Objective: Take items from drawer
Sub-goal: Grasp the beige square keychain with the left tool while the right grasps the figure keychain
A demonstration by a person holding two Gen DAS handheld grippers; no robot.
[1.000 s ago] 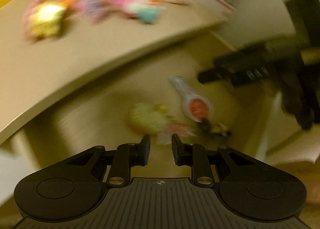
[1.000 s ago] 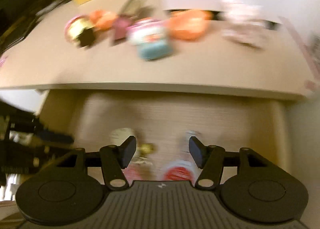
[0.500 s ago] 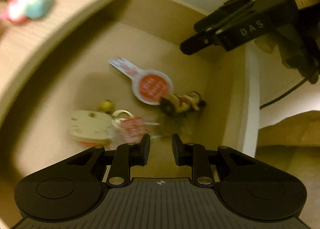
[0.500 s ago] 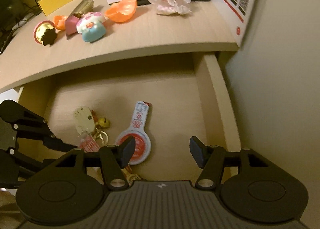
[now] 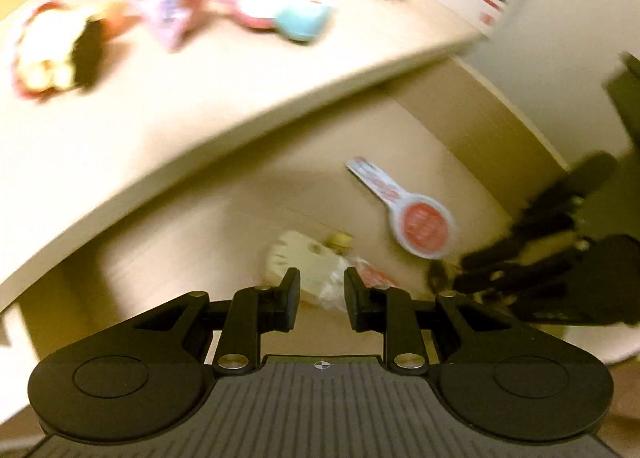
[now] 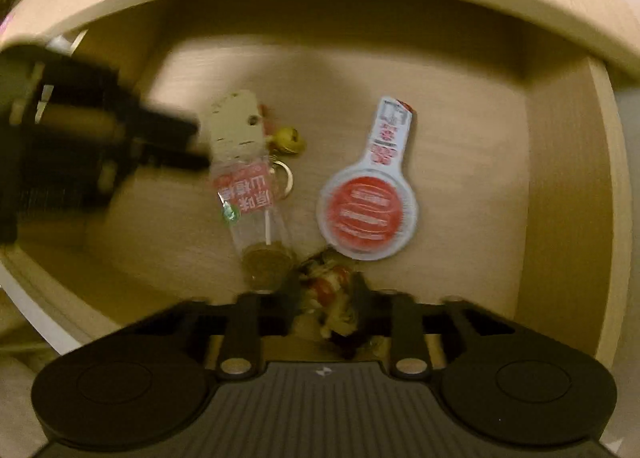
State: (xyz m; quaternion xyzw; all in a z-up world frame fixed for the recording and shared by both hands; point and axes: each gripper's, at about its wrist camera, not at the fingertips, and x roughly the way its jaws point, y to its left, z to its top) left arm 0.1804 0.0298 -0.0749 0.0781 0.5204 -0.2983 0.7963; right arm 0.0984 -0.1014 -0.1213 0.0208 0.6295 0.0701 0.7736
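- The tabletop (image 5: 168,126) fills the upper part of the left wrist view, with blurred toys on it toward 11 and 12 o'clock; the open drawer (image 6: 560,178) lies below its edge.
- The right gripper (image 6: 324,298) points steeply down at the drawer's near edge. Its jaws are closing, and a small mixed-coloured toy (image 6: 328,290), red and pale, sits between them; blur hides whether the pads press on it yet.
- The left gripper (image 5: 322,298) hovers over the drawer with a narrow gap and nothing between its jaws.
- The red-and-white paddle-shaped packet (image 6: 370,198) lies flat at 1 o'clock from the right gripper, long axis running roughly 12 to 6, round end nearer.
- The clear wrapped lollipop (image 6: 256,218) lies at 11 o'clock, its disc end just beside the toy.
- A pale keychain figure (image 6: 236,126) with a small gold bell (image 6: 288,138) sits beyond, directly ahead of the left gripper, which is probably the nearer one for it.
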